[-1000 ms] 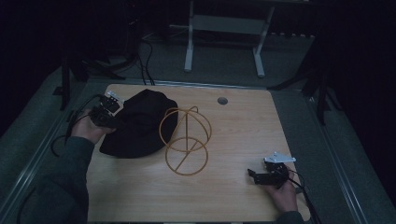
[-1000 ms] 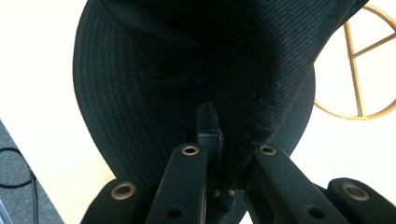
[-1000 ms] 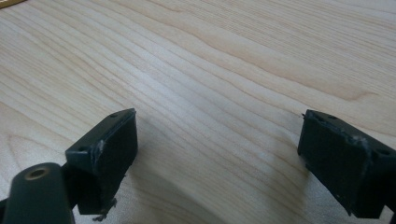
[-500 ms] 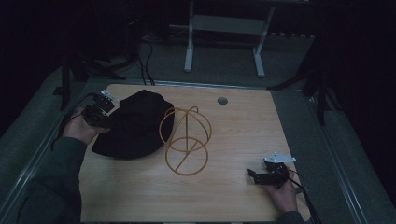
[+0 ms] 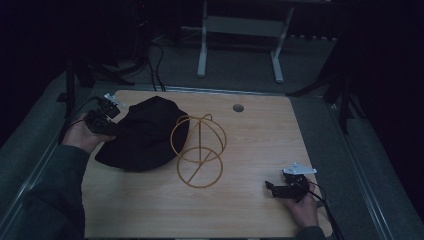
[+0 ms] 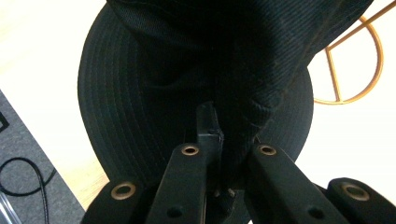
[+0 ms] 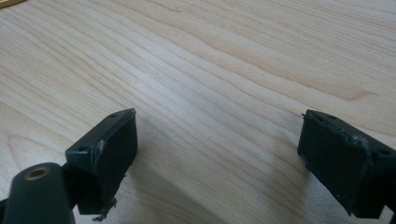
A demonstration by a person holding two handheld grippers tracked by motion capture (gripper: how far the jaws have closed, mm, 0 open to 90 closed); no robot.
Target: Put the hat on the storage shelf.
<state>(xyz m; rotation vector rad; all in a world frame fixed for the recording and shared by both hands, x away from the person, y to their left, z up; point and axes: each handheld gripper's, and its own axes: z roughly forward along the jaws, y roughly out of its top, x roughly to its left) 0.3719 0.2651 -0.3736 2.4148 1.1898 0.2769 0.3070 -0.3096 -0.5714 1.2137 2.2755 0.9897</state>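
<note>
One black hat (image 5: 145,135), one gold wire stand (image 5: 199,150), one wooden bench (image 5: 260,145) with a single round hole (image 5: 238,107), and two claws: left claw (image 5: 107,122), right claw (image 5: 272,187).

You have a black fabric bucket hat (image 5: 145,135) with rings of stitching on its brim, a golden-orange wire hat stand (image 5: 198,150), and a pale, wavy-grained wooden table (image 5: 250,145). Both your grippers are black; the right gripper (image 5: 274,187) carries a light grey plate.
</note>
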